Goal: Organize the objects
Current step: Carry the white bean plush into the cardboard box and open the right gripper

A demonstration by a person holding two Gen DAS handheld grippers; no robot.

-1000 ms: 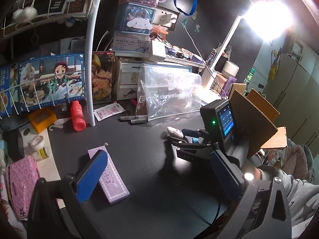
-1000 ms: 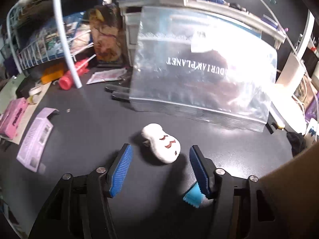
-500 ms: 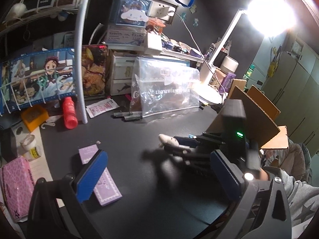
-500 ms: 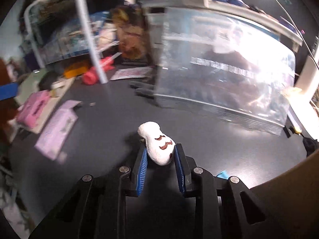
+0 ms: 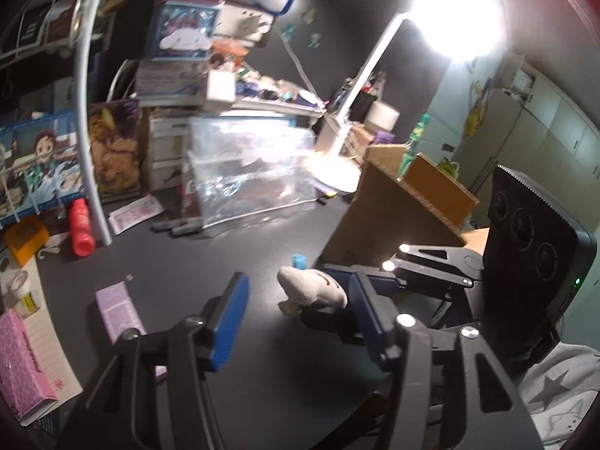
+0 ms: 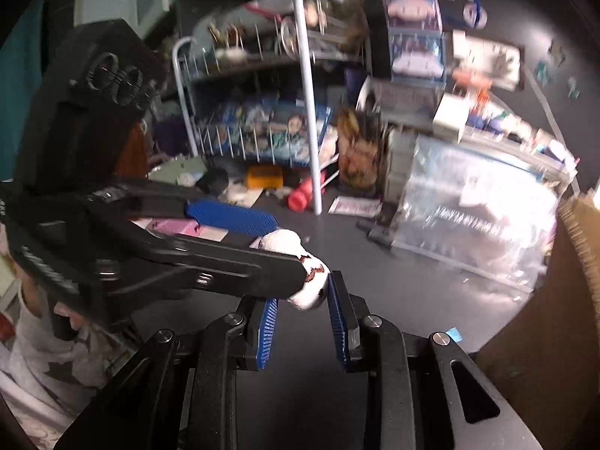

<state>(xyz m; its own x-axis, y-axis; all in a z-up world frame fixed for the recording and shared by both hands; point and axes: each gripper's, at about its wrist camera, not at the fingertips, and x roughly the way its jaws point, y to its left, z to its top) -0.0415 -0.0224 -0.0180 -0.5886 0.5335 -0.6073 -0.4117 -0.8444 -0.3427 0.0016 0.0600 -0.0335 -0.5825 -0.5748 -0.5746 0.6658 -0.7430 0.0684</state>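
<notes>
Plush toy [image 6: 300, 262], small and white with red stitched marks, sits clamped between the blue pads of my right gripper [image 6: 303, 318], lifted off the dark desk [image 6: 412, 292]. From the left wrist camera I see the same plush toy [image 5: 311, 290] poking out of the right gripper's [image 5: 345, 288] jaws, which are closed onto it from both sides.

My left gripper [image 5: 296, 318] is spread wide, holding nothing, with the toy sitting in the gap between its two blue pads [image 5: 228, 322]; whether either pad touches the toy I cannot tell. In the right wrist view the left gripper [image 6: 262, 240] crosses in from the left, one black finger running right up against the toy.

On the desk behind, I can make out a clear plastic bag [image 5: 251, 176] standing near the back, two dark markers [image 5: 178, 227] lying just in front of it, and a red bottle [image 5: 81, 227] on its side beside a white pole [image 5: 84, 120]. A lilac carton [image 5: 118, 309] lies flat on the left, with a pink box [image 5: 22, 367] near it. A small turquoise piece [image 5: 300, 261] rests on the desk just beyond the toy, next to a brown cardboard box [image 5: 397, 217]. Both views are motion-blurred.
</notes>
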